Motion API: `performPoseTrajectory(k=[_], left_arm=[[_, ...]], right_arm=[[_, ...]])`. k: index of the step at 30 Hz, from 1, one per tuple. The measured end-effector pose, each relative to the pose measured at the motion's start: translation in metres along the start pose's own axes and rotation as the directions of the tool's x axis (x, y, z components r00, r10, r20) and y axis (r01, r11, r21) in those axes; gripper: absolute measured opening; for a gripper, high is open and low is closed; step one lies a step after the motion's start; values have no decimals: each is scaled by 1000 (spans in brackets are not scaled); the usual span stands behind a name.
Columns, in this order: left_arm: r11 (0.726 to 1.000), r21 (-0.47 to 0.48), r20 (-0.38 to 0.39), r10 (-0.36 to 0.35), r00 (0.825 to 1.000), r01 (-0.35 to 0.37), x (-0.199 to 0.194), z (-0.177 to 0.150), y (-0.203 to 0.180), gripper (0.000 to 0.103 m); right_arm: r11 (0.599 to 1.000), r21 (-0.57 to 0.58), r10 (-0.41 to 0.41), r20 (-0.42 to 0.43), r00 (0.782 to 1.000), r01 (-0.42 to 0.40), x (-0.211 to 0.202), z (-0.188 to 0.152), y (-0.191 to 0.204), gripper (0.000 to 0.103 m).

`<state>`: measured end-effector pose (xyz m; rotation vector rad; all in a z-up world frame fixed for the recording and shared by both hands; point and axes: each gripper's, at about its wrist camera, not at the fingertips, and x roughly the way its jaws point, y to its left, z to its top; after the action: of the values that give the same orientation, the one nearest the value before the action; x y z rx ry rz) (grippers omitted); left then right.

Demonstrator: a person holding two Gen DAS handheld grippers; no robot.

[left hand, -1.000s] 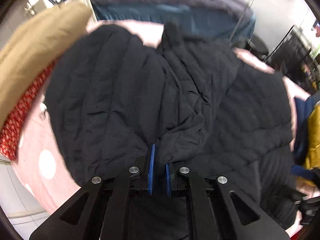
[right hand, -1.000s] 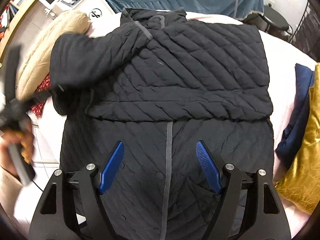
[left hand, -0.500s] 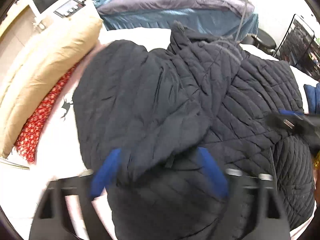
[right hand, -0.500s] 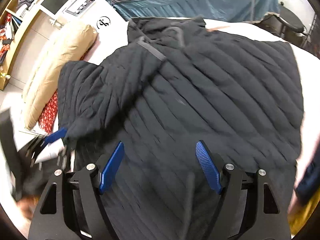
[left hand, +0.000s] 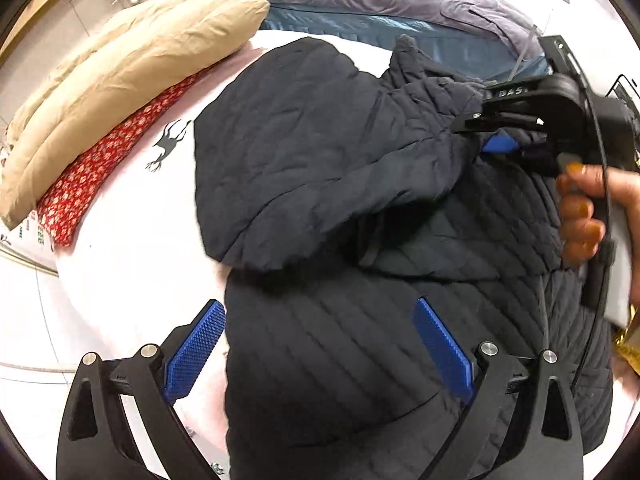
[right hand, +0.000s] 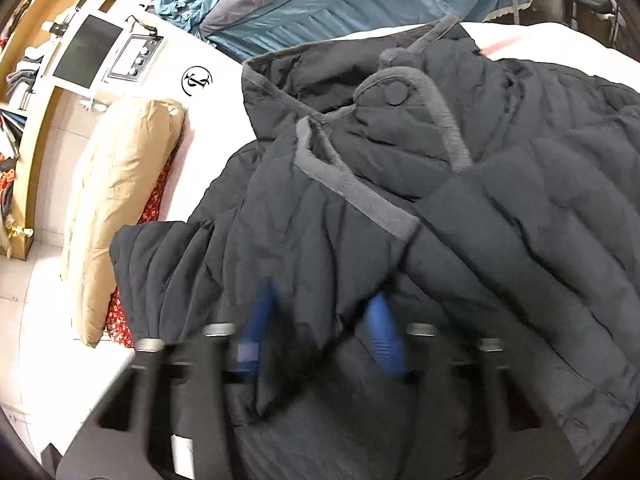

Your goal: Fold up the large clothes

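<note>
A large black quilted jacket [left hand: 320, 152] lies spread on the white bed sheet [left hand: 132, 240], one sleeve folded across its body. My left gripper [left hand: 318, 306] hovers over the jacket's lower left part, open, with nothing pinched between its blue pads. In the right wrist view the grey-trimmed collar [right hand: 360, 192] sits just ahead of my right gripper [right hand: 320, 296]. Its jaws are closing and a bunched fold of the jacket [right hand: 520, 200] is between the blurred pads. The left wrist view shows the right gripper [left hand: 500, 140] at the upper right, held by a hand [left hand: 580, 208], with fabric drawn into it.
A beige pillow [left hand: 120, 68] and a red patterned cushion [left hand: 100, 160] lie along the bed's left side. Blue and purple bedding [left hand: 380, 4] is piled at the far end. A device with a screen [right hand: 88, 52] and wooden shelves [right hand: 24, 80] stand at the far left.
My left gripper opened, let go of the jacket fold and drew back. My right gripper moved toward the collar, and its jaws narrowed around a fold of fabric.
</note>
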<state>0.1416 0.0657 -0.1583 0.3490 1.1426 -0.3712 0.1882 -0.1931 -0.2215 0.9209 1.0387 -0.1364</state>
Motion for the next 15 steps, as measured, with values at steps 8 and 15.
performPoseTrajectory(k=[8, 15], left_arm=[[999, -26, 16, -18, 1000, 19, -3, 5, 0, 93], [998, 19, 12, -56, 998, 56, 2, 11, -26, 93]], right_arm=[[998, 12, -55, 242, 969, 54, -99, -7, -10, 13], [990, 63, -138, 243, 960, 126, -123, -36, -66, 13]])
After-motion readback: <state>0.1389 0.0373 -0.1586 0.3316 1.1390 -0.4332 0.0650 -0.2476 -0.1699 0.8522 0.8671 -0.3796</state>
